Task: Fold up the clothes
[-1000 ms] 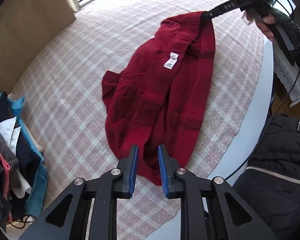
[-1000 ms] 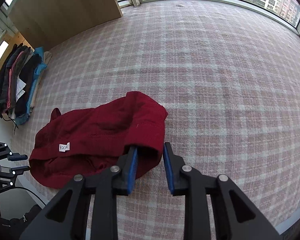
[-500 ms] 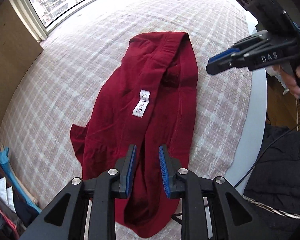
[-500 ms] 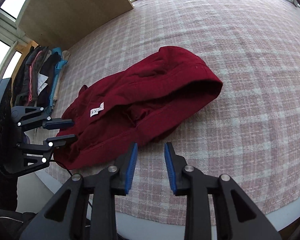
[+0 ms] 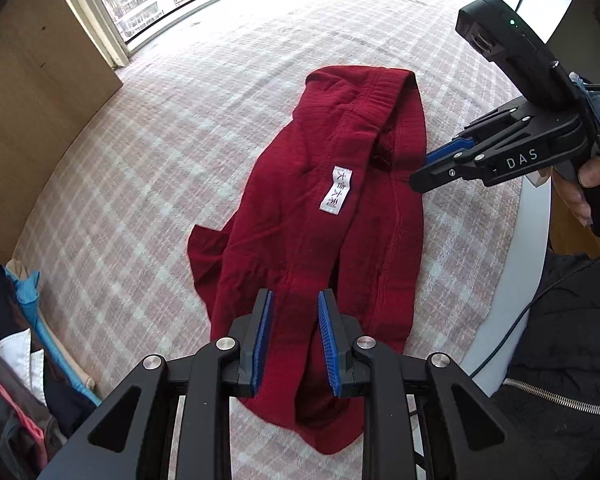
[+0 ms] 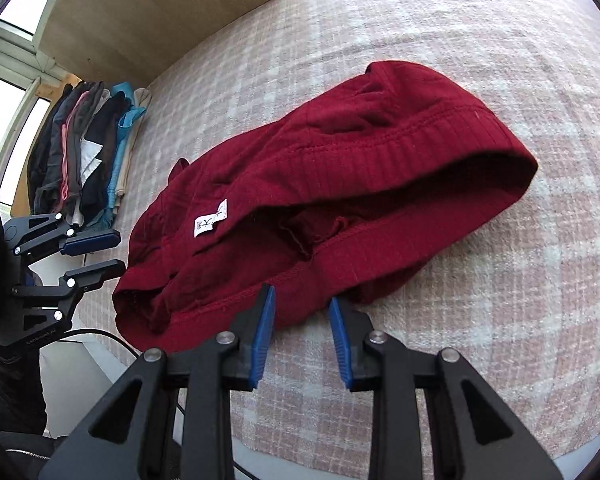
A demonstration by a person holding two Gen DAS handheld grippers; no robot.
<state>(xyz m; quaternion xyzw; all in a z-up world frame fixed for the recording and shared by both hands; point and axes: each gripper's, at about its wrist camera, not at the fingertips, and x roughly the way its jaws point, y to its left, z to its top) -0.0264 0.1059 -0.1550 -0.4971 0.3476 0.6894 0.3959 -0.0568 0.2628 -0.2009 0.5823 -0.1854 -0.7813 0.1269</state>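
Observation:
A dark red garment (image 5: 332, 232) with a white label (image 5: 336, 191) lies crumpled on the plaid cloth (image 5: 172, 140). My left gripper (image 5: 294, 320) is open and hovers over the garment's near end, with red fabric showing between its blue pads. In the right wrist view the garment (image 6: 360, 168) shows its ribbed hem towards me. My right gripper (image 6: 300, 312) is open, its tips right at the hem's edge and clamping nothing. From the left wrist view the right gripper (image 5: 426, 168) reaches the garment's right side. The left gripper (image 6: 114, 253) appears open at the far left.
A pile of mixed clothes (image 6: 88, 148) lies along the table's left end, also in the left wrist view (image 5: 16, 344). A wooden board (image 5: 32, 92) stands behind it. The white table edge (image 5: 534, 248) curves on the right, beside a dark zipped jacket (image 5: 568, 360).
The right gripper left the garment's far corner, drew back to the table edge, then came in at the ribbed hem. The left gripper moved forward over the garment's near end.

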